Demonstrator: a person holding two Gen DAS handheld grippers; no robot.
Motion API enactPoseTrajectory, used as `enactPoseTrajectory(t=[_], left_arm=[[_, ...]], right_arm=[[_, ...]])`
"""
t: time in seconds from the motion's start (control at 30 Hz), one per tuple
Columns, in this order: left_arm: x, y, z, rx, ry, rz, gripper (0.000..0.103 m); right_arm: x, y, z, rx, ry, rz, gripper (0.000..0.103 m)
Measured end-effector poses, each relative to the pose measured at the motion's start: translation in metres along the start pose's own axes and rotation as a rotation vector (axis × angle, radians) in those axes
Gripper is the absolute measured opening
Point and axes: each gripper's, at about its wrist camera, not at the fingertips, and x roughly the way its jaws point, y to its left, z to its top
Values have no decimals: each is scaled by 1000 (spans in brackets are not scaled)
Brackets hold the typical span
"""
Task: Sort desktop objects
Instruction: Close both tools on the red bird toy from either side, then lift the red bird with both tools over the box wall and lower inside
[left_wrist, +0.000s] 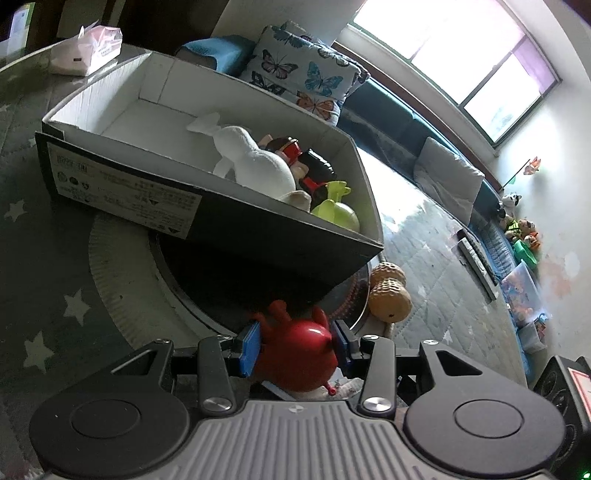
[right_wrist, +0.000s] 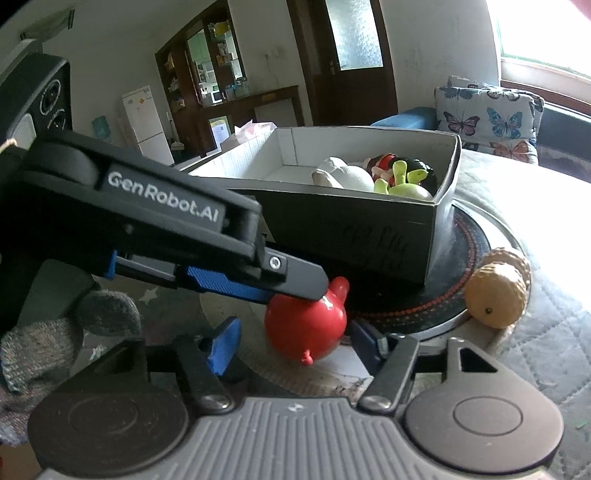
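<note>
A: Any writing you can read?

B: "GenRobot.AI" in white letters along the side of the left hand-held gripper (right_wrist: 295, 295), seen from the right wrist. The black box (left_wrist: 258, 236) carries a white label with small print, too blurred to read.

A: What does that left one hold?

B: The red toy (left_wrist: 295, 354), a round body with stubby horns. Both blue pads (left_wrist: 251, 347) press its sides, so the jaws stand wide around it.

A: And the right hand-held gripper (right_wrist: 291, 345)?

B: Its blue pads flank the same red toy from below; the right one looks to touch it and the left stands a little off, so no grip yet.

A: Where is the rest?

B: Just ahead of both sits the box, with a white plush (left_wrist: 255, 162), a black-and-red figure (left_wrist: 310, 166) and a green toy (left_wrist: 336, 210) inside. A tan peanut-shaped toy (left_wrist: 389, 295) lies on the table, ahead and to the right of the left hand-held gripper.
</note>
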Motion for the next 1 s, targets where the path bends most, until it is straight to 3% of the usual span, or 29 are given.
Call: enactPoseTrajectory(t=[0.33, 0.7, 1.0], left_arm=[[8, 5, 1, -32, 12, -18, 48], [13, 5, -1, -34, 8, -6, 51], [8, 3, -3, -33, 7, 2, 48]], right_arm=[[5, -2, 0, 16, 2, 2, 52], [7, 0, 0, 12, 4, -6, 51], [2, 5, 2, 2, -6, -5, 49]])
